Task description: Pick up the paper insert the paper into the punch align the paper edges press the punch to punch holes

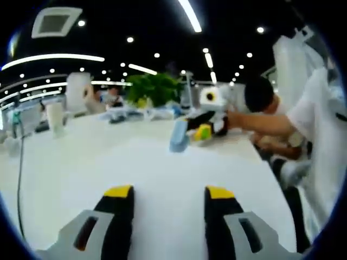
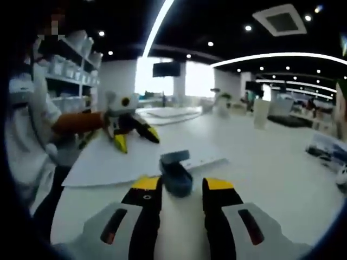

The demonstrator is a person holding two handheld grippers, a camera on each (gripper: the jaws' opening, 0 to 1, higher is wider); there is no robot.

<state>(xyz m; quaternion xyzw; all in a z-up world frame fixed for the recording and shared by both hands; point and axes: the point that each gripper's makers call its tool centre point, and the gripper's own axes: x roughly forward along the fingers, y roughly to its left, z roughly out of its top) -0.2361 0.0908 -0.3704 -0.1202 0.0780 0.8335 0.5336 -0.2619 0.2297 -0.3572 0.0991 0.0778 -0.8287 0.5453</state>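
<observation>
The left claw [image 1: 168, 194] hovers over the white bench [image 1: 81, 157], its yellow-tipped jaws apart with nothing between them. At 12 o'clock ahead of it, the blue punch [image 1: 178, 136] stands on the bench, the right claw [image 1: 205, 129] just beside it at 1 o'clock. In the right gripper view, the right claw [image 2: 181, 184] has its jaws apart, the punch [image 2: 175, 172] between their tips. The paper [image 2: 114, 161] lies flat at 10 o'clock, one edge inside the punch. The left claw [image 2: 133, 138] hovers above the paper.
</observation>
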